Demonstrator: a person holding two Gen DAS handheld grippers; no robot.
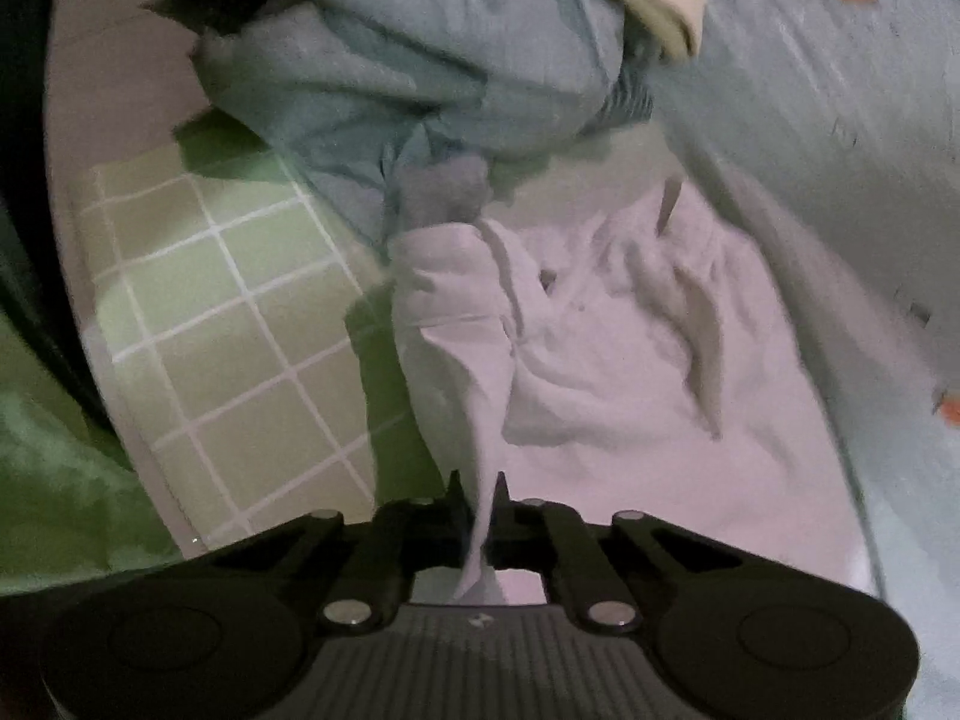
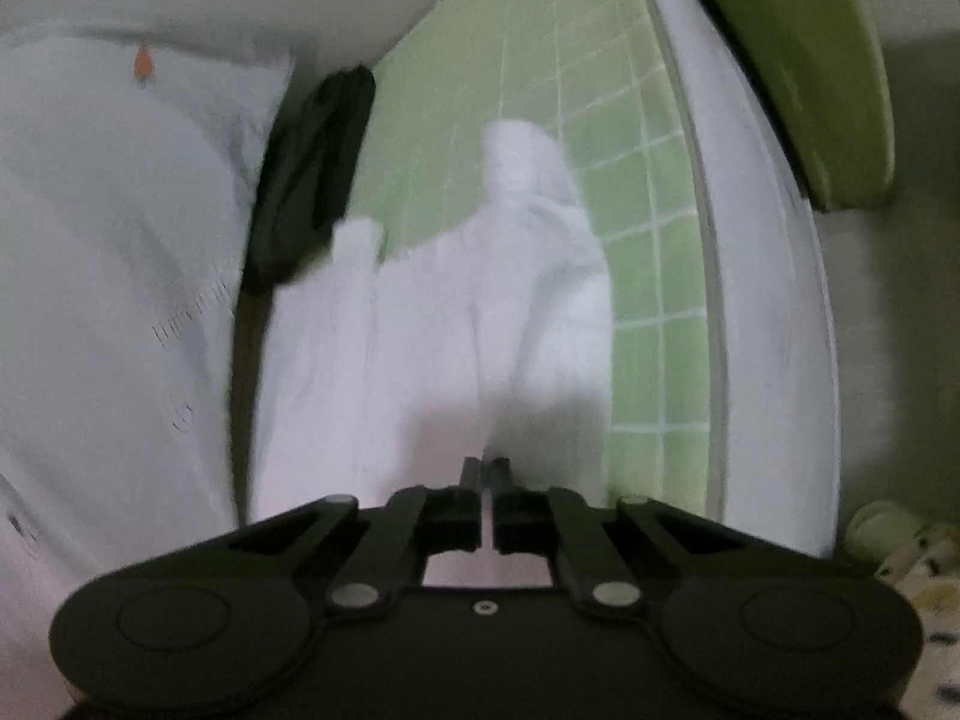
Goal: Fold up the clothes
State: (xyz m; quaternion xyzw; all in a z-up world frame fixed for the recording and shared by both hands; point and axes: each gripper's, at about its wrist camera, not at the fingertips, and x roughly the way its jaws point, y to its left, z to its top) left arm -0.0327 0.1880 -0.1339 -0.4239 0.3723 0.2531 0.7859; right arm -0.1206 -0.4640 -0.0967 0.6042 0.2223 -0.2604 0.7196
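Observation:
A white garment lies crumpled on the bed. My left gripper is shut on a pulled-up edge of it. The same white garment fills the middle of the right wrist view, stretched forward over the green checked sheet. My right gripper is shut on its near edge. A heap of blue-grey clothes lies just beyond the white garment in the left wrist view.
The bed has a green checked sheet with a white border. A pale blue quilt lies to the right; it also shows in the right wrist view. A dark garment lies beside the white one. A green pillow sits far right.

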